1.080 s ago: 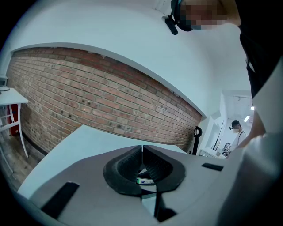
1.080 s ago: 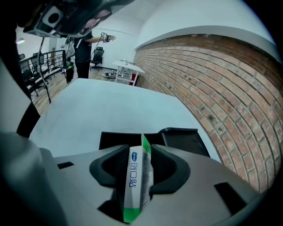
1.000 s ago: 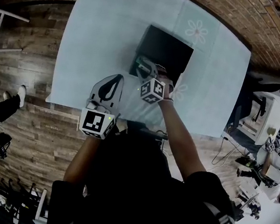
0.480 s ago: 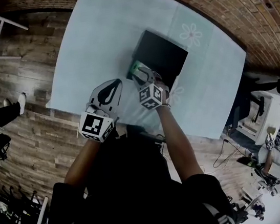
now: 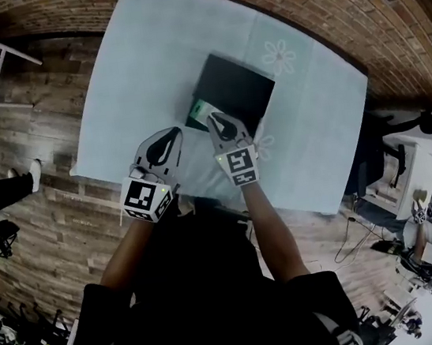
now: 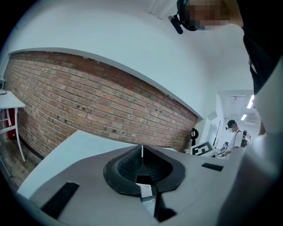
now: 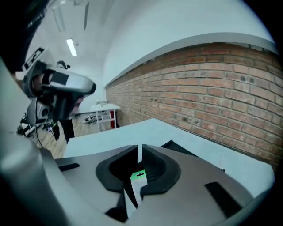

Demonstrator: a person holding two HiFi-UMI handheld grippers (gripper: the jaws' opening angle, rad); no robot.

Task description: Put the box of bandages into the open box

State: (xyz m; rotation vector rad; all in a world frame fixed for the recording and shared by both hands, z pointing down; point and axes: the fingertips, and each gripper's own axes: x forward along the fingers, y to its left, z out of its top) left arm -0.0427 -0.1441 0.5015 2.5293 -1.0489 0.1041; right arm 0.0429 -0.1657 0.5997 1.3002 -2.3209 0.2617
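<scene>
Head view: pale blue table (image 5: 144,58) runs from upper left toward the right of the frame. A white flower print (image 5: 279,56) sits on its upper right part.

Open box (image 5: 237,86), black, lies just above frame centre, with its dark inside facing up.

Box of bandages (image 5: 199,113), green and white, is at the lower left corner of the open box, touching or overlapping its edge. It is still outside the dark interior, as far as this view lets me judge.

Right gripper (image 5: 215,120) reaches up from frame centre, its tips at the box of bandages. Its marker cube (image 5: 240,165) sits just below.

Right gripper view: the jaws are closing and only a narrow slit is left between the tips (image 7: 138,154). The box of bandages (image 7: 138,177) stands between them, green tab toward the camera, and the pads look to be on its sides. A black corner of the open box (image 7: 170,144) shows just past the jaws, on the right.

Left gripper (image 5: 169,137) is beside the right one, left of frame centre, over bare table and apart from both boxes.

Left gripper view: the jaws are together with a hairline seam at the tips (image 6: 142,154) and nothing between them. Brick wall (image 6: 88,101) runs across the background.
</scene>
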